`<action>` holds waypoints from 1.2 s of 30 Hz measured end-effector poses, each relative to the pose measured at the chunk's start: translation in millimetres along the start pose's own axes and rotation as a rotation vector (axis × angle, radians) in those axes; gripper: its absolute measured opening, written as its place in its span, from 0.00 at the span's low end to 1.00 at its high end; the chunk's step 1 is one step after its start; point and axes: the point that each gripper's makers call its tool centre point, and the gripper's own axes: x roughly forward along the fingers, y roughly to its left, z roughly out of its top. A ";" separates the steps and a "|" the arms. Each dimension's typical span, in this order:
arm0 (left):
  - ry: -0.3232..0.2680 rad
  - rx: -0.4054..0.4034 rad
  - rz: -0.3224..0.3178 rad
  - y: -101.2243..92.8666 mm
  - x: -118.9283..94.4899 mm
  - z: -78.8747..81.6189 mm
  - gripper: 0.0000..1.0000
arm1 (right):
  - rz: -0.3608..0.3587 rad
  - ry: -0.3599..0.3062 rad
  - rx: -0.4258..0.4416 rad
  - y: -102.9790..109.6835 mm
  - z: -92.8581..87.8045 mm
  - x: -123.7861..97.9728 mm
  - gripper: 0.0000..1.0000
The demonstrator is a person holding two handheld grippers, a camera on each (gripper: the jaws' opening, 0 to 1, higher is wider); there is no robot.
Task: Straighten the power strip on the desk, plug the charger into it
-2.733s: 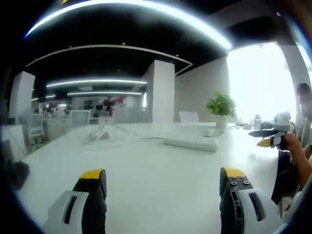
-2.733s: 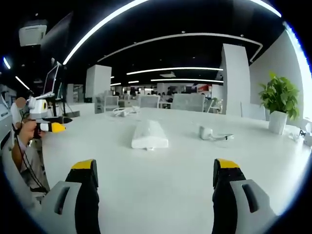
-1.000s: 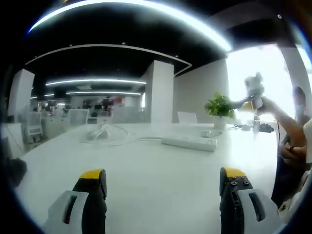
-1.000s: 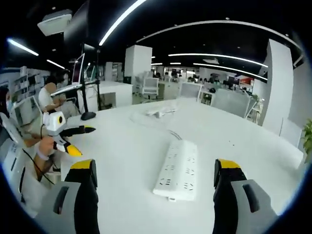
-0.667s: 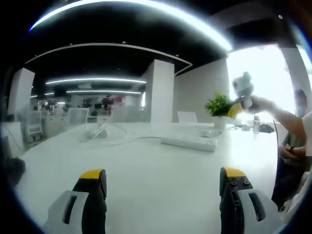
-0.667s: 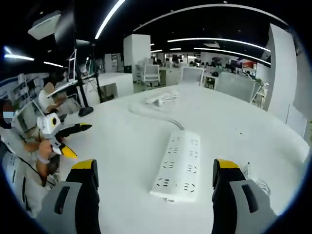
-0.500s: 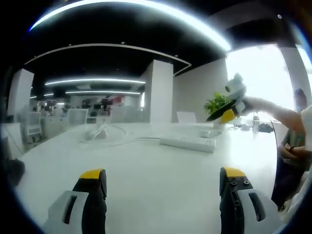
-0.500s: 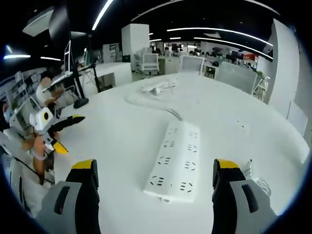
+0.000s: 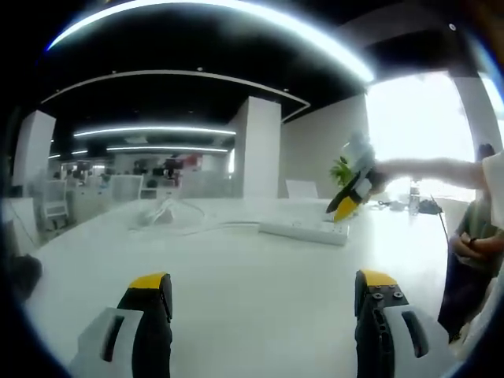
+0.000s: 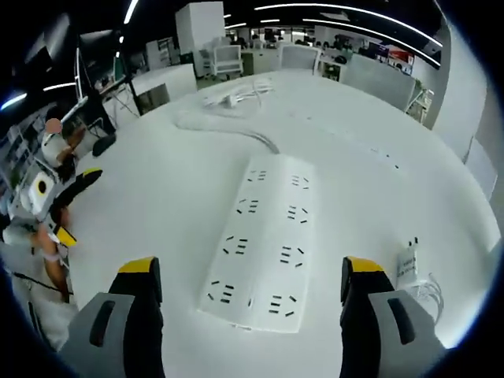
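- Here, in the right gripper view, the long white plastic power strip with two rows of sockets (image 10: 264,240) lies flat on the broad white counter (image 10: 157,189), running away from the camera at a slight slant.
- The right hand-held gripper (image 10: 250,293) hangs above the strip's near end, its two black jaws with yellow tips spread wide, one on each side of the strip, with nothing between them and no contact with the strip.
- A pale cable (image 10: 228,126) leaves the strip's far end and curves off across the counter toward a loose bundle of white cord (image 10: 236,93) farther back.
- The small white charger block with its coiled white cord (image 10: 409,264) lies on the counter just beside the right jaw, apart from the strip.
- In the same view the left hand-held gripper (image 10: 67,209), black with a yellow tip, shows at the left edge, well apart from the strip.
- In the left gripper view, the left hand-held gripper (image 9: 264,290) has its jaws wide apart and holds nothing; the strip (image 9: 303,230) lies far ahead on the counter (image 9: 252,268).
- There the right hand-held gripper (image 9: 346,201) points its yellow tips down, close above the strip's right end, at the end of a person's outstretched arm (image 9: 429,169).
- A green potted plant (image 9: 342,169) stands behind it.
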 end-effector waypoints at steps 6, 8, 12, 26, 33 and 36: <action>0.001 -0.001 0.002 0.9 -0.9 -0.4 0.99 | -0.019 0.090 -0.004 -6.8 -7.5 14.4 0.91; -0.001 -0.002 0.002 1.2 -1.1 0.0 0.99 | -0.019 0.115 -0.006 -7.3 -8.7 17.9 0.89; -0.003 -0.004 0.004 1.7 -1.4 0.7 0.99 | -0.018 0.181 0.000 -6.2 -12.4 20.9 0.83; -0.004 -0.002 -0.012 -3.3 -0.1 1.7 0.99 | -0.043 0.296 -0.008 -6.7 -13.4 24.2 0.82; -0.004 0.002 -0.014 -4.6 -0.7 3.0 0.99 | -0.032 0.303 0.002 -8.7 -13.8 29.1 0.82; -0.004 0.001 -0.014 -4.8 -0.4 2.9 0.99 | -0.035 0.316 0.004 -9.6 -15.7 29.4 0.80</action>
